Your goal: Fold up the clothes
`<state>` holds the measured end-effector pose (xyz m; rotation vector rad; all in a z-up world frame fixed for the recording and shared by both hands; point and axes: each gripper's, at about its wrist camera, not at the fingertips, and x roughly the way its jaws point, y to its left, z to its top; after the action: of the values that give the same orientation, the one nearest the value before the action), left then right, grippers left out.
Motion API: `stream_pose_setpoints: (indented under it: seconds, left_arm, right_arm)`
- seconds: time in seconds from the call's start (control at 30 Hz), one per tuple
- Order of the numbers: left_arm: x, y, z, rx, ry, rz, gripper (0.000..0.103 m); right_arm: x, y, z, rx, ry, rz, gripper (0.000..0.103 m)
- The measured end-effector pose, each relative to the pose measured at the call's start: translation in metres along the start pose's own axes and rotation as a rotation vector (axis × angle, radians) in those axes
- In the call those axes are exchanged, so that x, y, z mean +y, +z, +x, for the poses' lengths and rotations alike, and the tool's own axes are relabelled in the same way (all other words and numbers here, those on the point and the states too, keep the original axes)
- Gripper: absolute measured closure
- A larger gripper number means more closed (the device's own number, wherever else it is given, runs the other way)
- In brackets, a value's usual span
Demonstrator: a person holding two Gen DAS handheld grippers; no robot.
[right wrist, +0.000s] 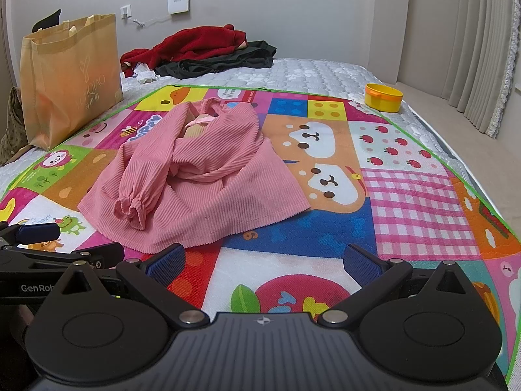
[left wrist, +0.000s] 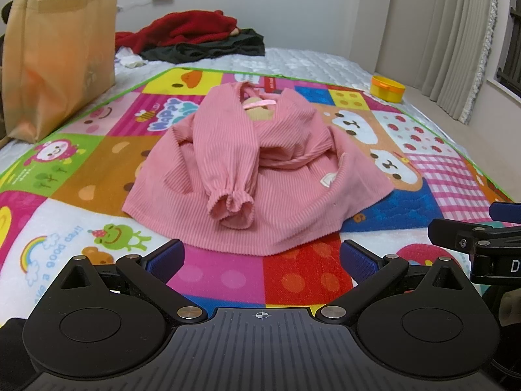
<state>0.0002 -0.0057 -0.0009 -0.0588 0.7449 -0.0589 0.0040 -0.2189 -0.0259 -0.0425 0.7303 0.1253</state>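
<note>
Hovering near pink top (left wrist: pixel 257 176) hem

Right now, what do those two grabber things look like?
Both are matte black. The left gripper and right gripper each have two round discs, angled black arms with silver pins, and dark blue textured pads. A ribbed grey plate with a small cross mark sits in the middle. White lettering reading "GenRob" shows on the left one's side.

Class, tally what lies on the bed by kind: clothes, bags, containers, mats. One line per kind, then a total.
Clothes: 3: pink ribbed corduroy top, red fleece garment, black garment
Bags: 1: tan fabric tote bag
Containers: 1: round yellow plastic tub
Mats: 1: colourful cartoon play mat
Total: 6
</note>
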Motion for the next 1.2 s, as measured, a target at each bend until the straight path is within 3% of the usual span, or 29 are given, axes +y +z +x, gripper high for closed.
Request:
stream_pose_setpoints:
  seconds: [1.2]
  left_arm:
    - [-0.0028, -0.0008, 0.0000, 0.000, 0.003, 0.019, 0.000]
  right_arm:
    - [-0.0014, -0.0002, -0.0001, 0.001, 0.007, 0.010, 0.000]
